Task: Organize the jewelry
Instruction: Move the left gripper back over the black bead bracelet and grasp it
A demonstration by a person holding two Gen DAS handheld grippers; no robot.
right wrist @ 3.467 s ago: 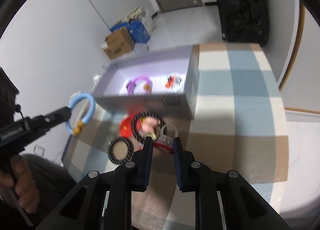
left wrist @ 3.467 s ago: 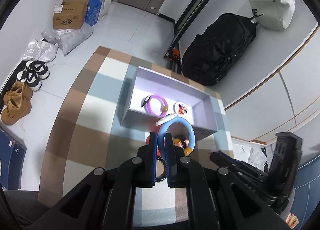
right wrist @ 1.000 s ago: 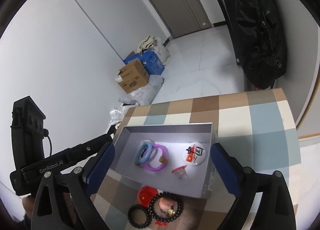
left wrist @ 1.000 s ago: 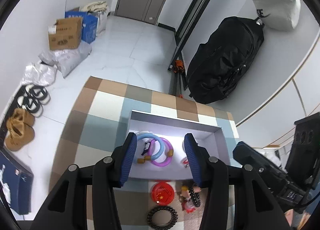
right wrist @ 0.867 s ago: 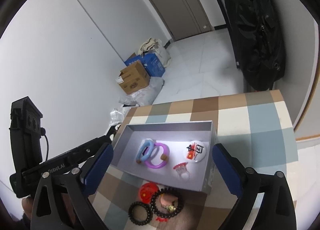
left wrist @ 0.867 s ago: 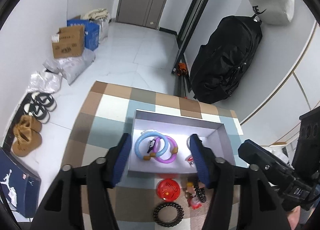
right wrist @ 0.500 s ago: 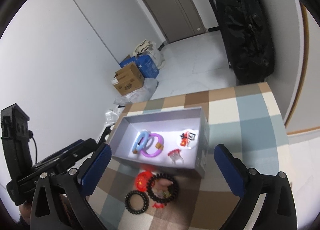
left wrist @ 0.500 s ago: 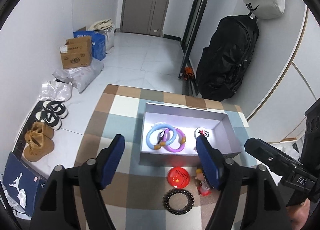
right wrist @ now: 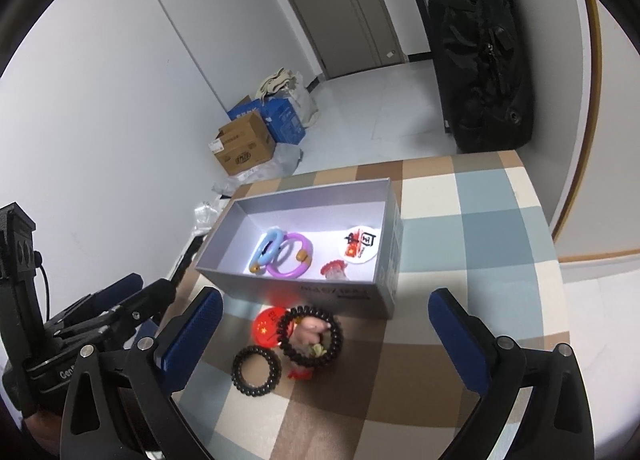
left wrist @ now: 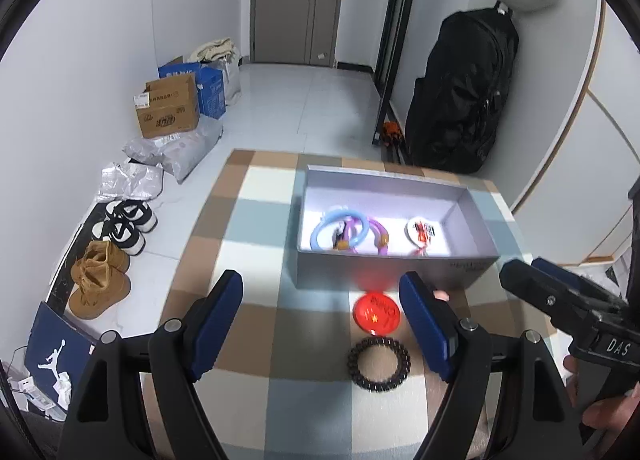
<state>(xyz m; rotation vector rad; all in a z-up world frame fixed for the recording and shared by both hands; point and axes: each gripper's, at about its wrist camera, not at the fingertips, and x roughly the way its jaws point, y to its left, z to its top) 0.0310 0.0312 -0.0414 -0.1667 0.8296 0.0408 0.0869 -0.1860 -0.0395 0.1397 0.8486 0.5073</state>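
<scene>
A grey open box (left wrist: pixel 384 270) (right wrist: pixel 292 288) stands on the checked tablecloth. It holds a blue bangle (left wrist: pixel 325 221) (right wrist: pixel 267 242), a purple bangle (left wrist: pixel 378 230) (right wrist: pixel 298 260), a white badge (left wrist: pixel 420 231) (right wrist: pixel 360 246) and a red-and-clear ring (right wrist: pixel 334 270). In front of the box lie a red badge (left wrist: pixel 376 314) (right wrist: pixel 264 328), a small black bead bracelet (left wrist: pixel 379 362) (right wrist: pixel 256 375) and a larger black bracelet (right wrist: pixel 311 340) around a pink charm. My left gripper (left wrist: pixel 326 324) is open and empty, above and before these. My right gripper (right wrist: pixel 326 336) is open and empty over them.
The table (left wrist: pixel 248 260) has its left edge near shoes (left wrist: pixel 120 225) and boxes (left wrist: pixel 168 111) on the floor. A black bag (left wrist: pixel 464 95) leans on the wall behind the table. The right gripper's body (left wrist: pixel 568 308) shows at the right of the left wrist view.
Both grippers let go of their pieces into the box, opened wide and drew back and up. The blue bangle and the ring now lie in the box.
</scene>
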